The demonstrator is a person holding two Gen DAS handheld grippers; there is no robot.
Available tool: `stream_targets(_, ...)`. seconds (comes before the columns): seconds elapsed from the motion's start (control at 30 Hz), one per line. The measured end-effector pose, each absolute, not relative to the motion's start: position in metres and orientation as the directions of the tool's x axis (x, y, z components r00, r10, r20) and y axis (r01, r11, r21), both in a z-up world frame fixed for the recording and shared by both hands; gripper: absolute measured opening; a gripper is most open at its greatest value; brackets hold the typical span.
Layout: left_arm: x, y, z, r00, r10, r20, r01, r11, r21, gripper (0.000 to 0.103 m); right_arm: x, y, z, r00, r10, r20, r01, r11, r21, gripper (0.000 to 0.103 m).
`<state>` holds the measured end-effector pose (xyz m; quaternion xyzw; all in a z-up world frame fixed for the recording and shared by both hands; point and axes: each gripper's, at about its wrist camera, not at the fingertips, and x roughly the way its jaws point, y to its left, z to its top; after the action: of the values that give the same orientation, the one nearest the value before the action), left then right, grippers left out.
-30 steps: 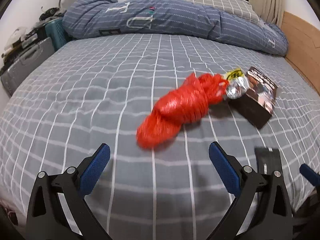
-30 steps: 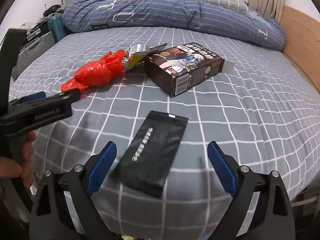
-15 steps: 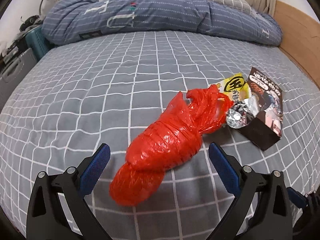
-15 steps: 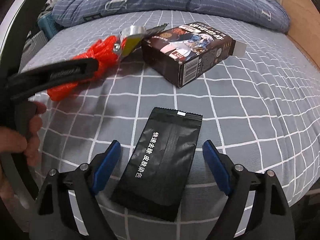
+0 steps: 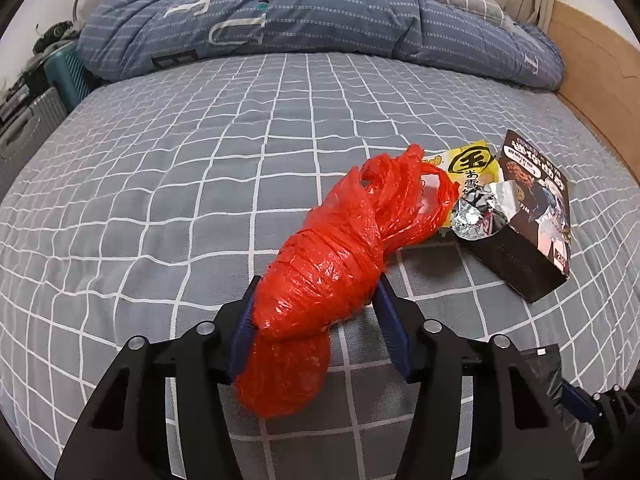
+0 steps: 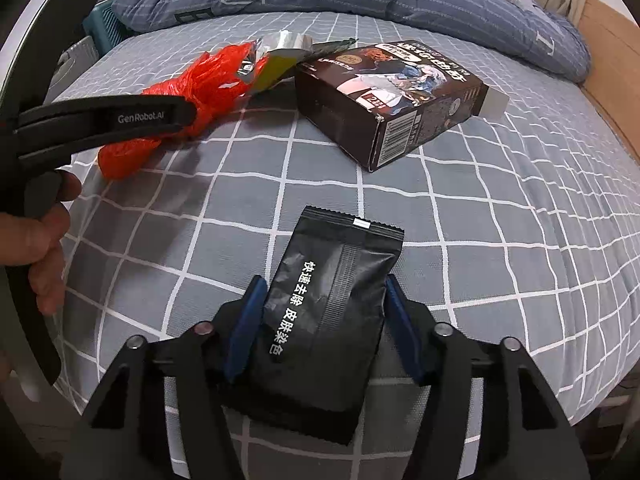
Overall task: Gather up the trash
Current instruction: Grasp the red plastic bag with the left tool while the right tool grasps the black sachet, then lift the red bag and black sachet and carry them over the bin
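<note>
Left tongs (image 5: 316, 304) clench the red bag (image 5: 320, 280); right tongs (image 6: 324, 308) clench the black sachet (image 6: 320, 320).

Crinkly glossy red plastic bag (image 5: 332, 264)

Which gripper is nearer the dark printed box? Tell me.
Right, though not by much. The right gripper clamps the black sachet just in front of the dark printed box. The left gripper squeezes the red plastic bag beyond the foil wrapper.
</note>
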<state>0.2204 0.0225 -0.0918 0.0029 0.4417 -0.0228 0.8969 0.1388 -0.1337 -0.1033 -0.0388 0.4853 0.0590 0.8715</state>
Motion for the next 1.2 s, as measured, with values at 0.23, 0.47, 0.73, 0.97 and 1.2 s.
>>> stream_targets(0.23,0.217,0.026,-0.088,0.624,-0.027,-0.781,0.005,1.000,-0.031,0.052,0.139,-0.135,-0.101,0.530,0.077,-0.844,-0.150,0.989,-0.005,0.050)
stream_targets(0.47,0.210,0.030,-0.080,0.638,-0.003,-0.770,-0.022,1.000,-0.022,0.052,0.141,-0.137,-0.098,0.537,0.084,-0.840,-0.154,0.988,0.000,0.044)
stream_targets(0.73,0.202,0.035,-0.078,0.630,0.015,-0.776,-0.048,0.999,-0.019,0.052,0.141,-0.136,-0.102,0.526,0.103,-0.844,-0.173,0.985,0.013,0.033)
stream_targets(0.97,0.181,0.039,-0.067,0.649,0.026,-0.761,-0.073,0.997,-0.027,0.052,0.136,-0.142,-0.086,0.559,0.128,-0.819,-0.174,0.984,0.035,0.032)
stream_targets(1.2,0.162,0.034,-0.062,0.647,0.024,-0.762,-0.068,0.997,-0.027,0.052,0.132,-0.146,-0.071,0.591,0.126,-0.797,-0.173,0.984,0.027,0.032)
